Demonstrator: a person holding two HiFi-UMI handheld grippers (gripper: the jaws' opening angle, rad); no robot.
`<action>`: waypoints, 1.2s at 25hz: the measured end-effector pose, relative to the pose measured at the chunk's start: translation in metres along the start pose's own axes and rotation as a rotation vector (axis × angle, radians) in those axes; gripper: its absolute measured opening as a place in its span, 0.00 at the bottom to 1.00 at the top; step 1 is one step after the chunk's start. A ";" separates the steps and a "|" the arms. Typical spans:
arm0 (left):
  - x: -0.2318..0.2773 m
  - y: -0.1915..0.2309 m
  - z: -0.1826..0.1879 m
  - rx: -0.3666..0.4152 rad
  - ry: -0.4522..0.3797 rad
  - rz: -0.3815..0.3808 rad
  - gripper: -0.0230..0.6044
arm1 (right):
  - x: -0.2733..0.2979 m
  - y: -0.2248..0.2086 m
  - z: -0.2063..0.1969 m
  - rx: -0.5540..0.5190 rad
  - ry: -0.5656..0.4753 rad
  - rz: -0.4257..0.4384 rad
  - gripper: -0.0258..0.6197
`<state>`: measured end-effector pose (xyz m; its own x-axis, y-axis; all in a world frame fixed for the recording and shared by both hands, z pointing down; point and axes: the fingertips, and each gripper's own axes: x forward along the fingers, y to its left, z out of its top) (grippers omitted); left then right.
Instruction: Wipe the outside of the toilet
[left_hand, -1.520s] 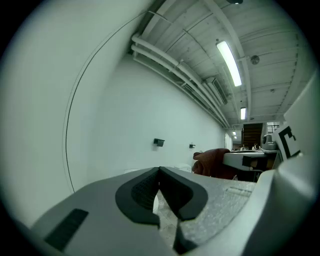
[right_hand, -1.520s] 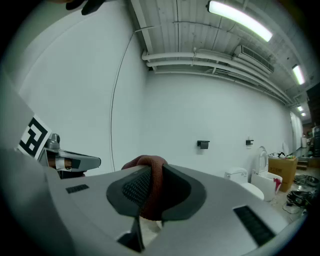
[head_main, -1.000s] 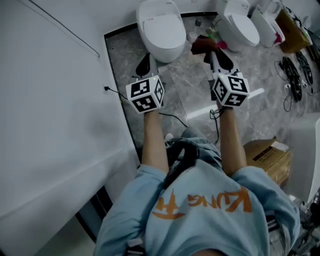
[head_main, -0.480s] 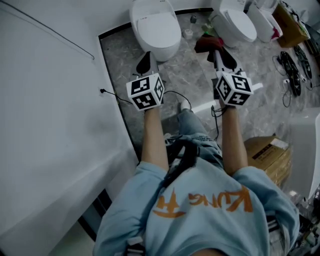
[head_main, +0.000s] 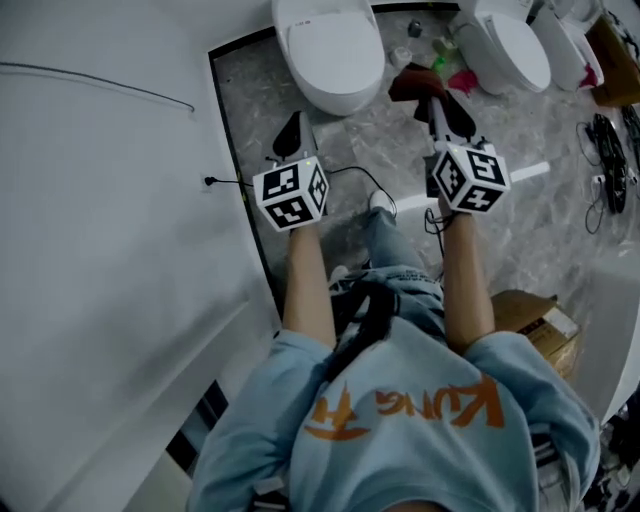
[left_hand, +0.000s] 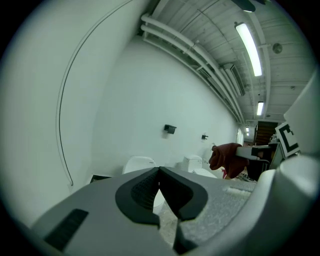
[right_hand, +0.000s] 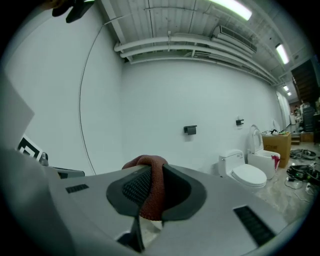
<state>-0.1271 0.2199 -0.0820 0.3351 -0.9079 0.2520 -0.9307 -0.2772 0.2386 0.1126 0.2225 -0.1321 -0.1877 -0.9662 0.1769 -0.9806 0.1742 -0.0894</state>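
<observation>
In the head view a white toilet (head_main: 330, 50) with its lid down stands at the top centre on the grey marble floor (head_main: 390, 140). My left gripper (head_main: 293, 128) is short of its front, shut and empty; its own view shows the jaws meeting (left_hand: 160, 172) with the toilet (left_hand: 140, 164) behind. My right gripper (head_main: 432, 98) is right of the toilet, shut on a dark red cloth (head_main: 412, 84). In the right gripper view the cloth (right_hand: 152, 187) is folded between the pads. From the left gripper view the cloth (left_hand: 226, 156) hangs at the right.
A second toilet (head_main: 510, 48) stands at the top right, with bottles (head_main: 415, 30) between the two. A white wall (head_main: 110, 250) runs along the left. A black cable (head_main: 345, 172) crosses the floor. My shoe (head_main: 381, 203), a cardboard box (head_main: 535, 325) and cables (head_main: 607, 150) are nearby.
I have stepped forward: the floor and box slid back, and a shoe now shows between my arms. Both grippers stay held out in front, the cloth still in the right one.
</observation>
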 end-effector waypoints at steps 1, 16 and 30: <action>0.012 0.001 -0.008 -0.004 0.025 0.016 0.03 | 0.014 -0.005 -0.007 0.008 0.019 0.017 0.13; 0.131 -0.008 0.003 0.002 0.096 0.179 0.03 | 0.171 -0.079 -0.006 0.084 0.085 0.191 0.13; 0.167 0.033 -0.066 -0.102 0.177 0.200 0.03 | 0.218 -0.042 -0.086 0.088 0.240 0.271 0.13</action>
<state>-0.0926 0.0801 0.0302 0.1749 -0.8697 0.4616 -0.9643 -0.0567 0.2586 0.1076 0.0207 -0.0050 -0.4581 -0.8131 0.3592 -0.8868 0.3907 -0.2467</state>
